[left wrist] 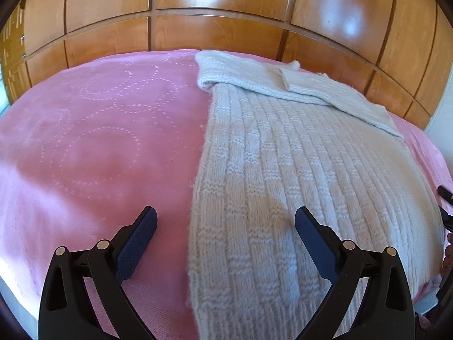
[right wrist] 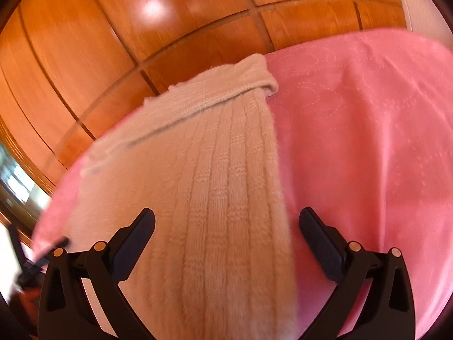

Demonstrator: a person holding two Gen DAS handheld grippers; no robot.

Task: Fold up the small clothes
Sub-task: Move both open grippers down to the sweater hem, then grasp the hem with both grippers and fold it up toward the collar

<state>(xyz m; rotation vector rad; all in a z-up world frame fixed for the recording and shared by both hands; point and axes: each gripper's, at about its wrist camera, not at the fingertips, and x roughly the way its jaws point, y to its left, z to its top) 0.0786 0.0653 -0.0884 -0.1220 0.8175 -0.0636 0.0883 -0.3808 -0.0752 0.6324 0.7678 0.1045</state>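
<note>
A cream ribbed knit sweater [left wrist: 297, 170] lies flat on a pink bedspread [left wrist: 99, 141], its sleeve folded across the far end. My left gripper [left wrist: 225, 218] is open and empty above the sweater's near left edge. In the right wrist view the same sweater [right wrist: 220, 184] runs away from me on the bedspread [right wrist: 368, 141]. My right gripper [right wrist: 226, 221] is open and empty, hovering over the sweater's near right edge. That view is blurred.
Glossy wooden wardrobe panels [left wrist: 226, 14] stand behind the bed. The other gripper's black tip [left wrist: 444, 192] shows at the right edge of the left wrist view. A bright window area [right wrist: 17, 181] is at the left of the right wrist view.
</note>
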